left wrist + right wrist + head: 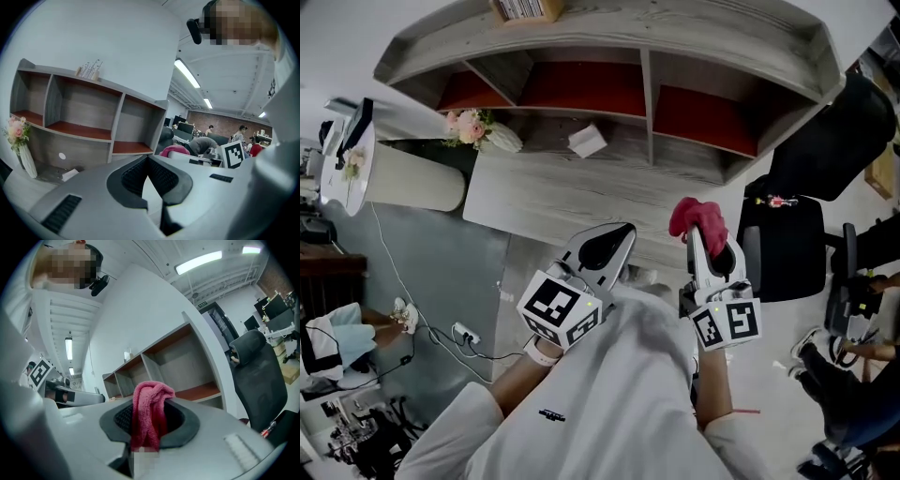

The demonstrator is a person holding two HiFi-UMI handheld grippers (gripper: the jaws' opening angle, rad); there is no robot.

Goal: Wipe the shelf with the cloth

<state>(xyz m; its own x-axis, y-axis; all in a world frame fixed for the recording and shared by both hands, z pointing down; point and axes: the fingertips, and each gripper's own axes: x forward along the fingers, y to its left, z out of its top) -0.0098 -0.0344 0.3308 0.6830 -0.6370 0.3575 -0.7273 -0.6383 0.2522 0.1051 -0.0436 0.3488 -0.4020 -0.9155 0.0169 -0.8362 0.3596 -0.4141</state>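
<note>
Upper left: white vase of pink flowers on pale grey desk top; across top: grey wooden shelf unit with red-brown boards, small white box lying at its foot; lower centre: left gripper, jaws closed together, nothing between; just right: right gripper, clenched on crumpled pink knitted cloth, cloth raised, apart from shelf unit; far right: black office chair.
</note>
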